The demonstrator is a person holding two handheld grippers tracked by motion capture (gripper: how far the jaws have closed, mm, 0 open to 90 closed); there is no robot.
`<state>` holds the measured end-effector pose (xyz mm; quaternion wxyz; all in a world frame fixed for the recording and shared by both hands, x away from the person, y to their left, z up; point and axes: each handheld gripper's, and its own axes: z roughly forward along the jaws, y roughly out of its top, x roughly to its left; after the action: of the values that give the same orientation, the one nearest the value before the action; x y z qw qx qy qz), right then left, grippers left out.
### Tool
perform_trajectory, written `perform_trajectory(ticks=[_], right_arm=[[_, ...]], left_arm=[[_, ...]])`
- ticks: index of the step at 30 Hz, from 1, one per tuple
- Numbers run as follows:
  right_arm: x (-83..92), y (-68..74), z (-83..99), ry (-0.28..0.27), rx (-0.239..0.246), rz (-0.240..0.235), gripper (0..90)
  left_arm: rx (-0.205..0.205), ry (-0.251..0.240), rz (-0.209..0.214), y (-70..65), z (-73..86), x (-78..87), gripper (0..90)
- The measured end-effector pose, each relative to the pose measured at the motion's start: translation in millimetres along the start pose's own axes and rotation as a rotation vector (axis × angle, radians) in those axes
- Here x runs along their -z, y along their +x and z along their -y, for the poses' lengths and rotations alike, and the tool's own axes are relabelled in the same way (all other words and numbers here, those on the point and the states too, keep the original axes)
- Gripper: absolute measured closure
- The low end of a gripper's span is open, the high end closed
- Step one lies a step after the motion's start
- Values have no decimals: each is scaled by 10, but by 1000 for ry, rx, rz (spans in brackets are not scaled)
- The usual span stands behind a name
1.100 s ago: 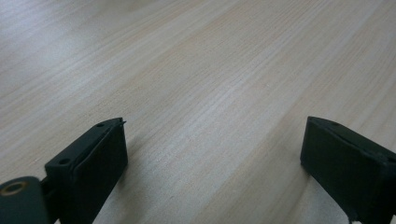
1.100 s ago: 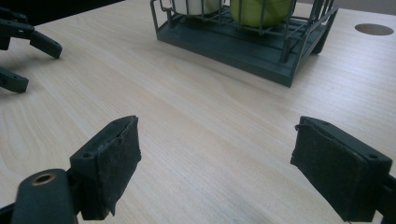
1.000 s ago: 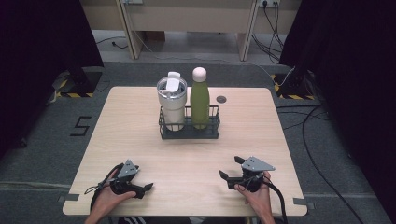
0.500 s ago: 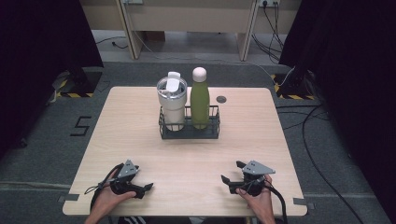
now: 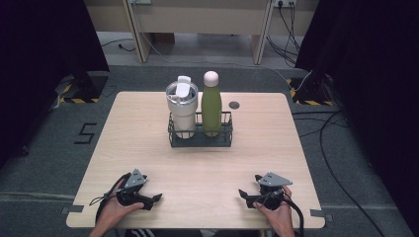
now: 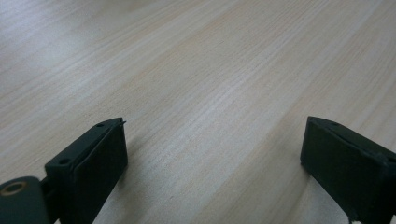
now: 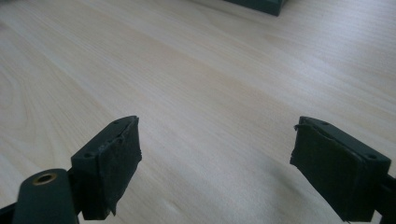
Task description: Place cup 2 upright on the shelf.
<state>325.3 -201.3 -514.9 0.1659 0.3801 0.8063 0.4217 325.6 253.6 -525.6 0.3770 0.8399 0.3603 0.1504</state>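
Observation:
A dark wire basket [image 5: 200, 139] stands at the middle of the wooden table [image 5: 148, 123]. It holds a cream tumbler [image 5: 181, 109] with a clear lid on the left and a green bottle [image 5: 211, 104] with a pale cap on the right, both upright. My left gripper [image 5: 156, 199] rests near the front left edge, its jaws pointing right. In the left gripper view the left gripper [image 6: 212, 154] is open over bare wood. My right gripper [image 5: 243, 195] lies near the front right edge, jaws pointing left. In its own view the right gripper [image 7: 215, 149] is open with nothing between the pads.
A small dark round disc [image 5: 234, 104] is set in the tabletop behind the basket on the right. A corner of the basket [image 7: 261, 4] shows at the top of the right gripper view. Cables [image 5: 326, 143] run over the grey floor to the right of the table.
My right gripper has shifted slightly toward the table's front edge. The left gripper, basket, tumbler and bottle have stayed put.

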Motion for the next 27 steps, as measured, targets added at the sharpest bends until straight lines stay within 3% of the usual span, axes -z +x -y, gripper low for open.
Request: perform_trajectory(ticks=[13, 15, 16, 17, 27], right_arm=[[-8, 14, 41, 132, 28, 49, 139], [-8, 15, 44, 137, 31, 51, 104], [-14, 19, 46, 146, 28, 55, 26], [-25, 20, 48, 169, 30, 59, 2], [-27, 20, 49, 163, 30, 57, 2]], left_arm=[[-1, 0, 1, -2, 3, 2, 66], [-1, -1, 1, -3, 3, 2, 66], [-2, 0, 1, -2, 3, 2, 66], [-2, 0, 1, -2, 3, 2, 66], [-1, 0, 2, -2, 4, 2, 65]])
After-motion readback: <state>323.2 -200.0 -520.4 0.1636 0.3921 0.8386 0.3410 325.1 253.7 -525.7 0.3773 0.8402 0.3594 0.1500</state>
